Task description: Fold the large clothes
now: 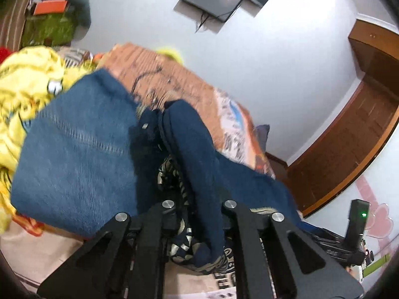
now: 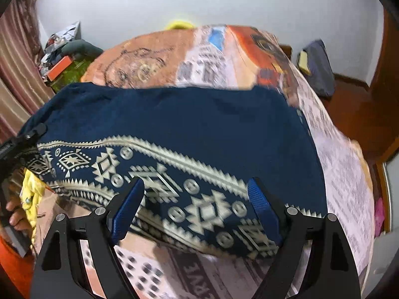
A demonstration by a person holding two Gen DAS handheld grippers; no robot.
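A large navy garment with a cream geometric band lies spread over the bed. In the left wrist view its plain blue side hangs lifted, and a thick fold runs down between the arms of my left gripper, which is shut on it. That gripper also shows at the garment's left edge, pinching the cloth. My right gripper hangs open just above the patterned band near the front hem. Its blue pads stand wide apart with nothing pressed between them.
A yellow garment is heaped left of the navy one. The printed bedspread covers the bed. A cluttered green table stands far left, a dark bag and wooden furniture to the right. A hand shows at the left edge.
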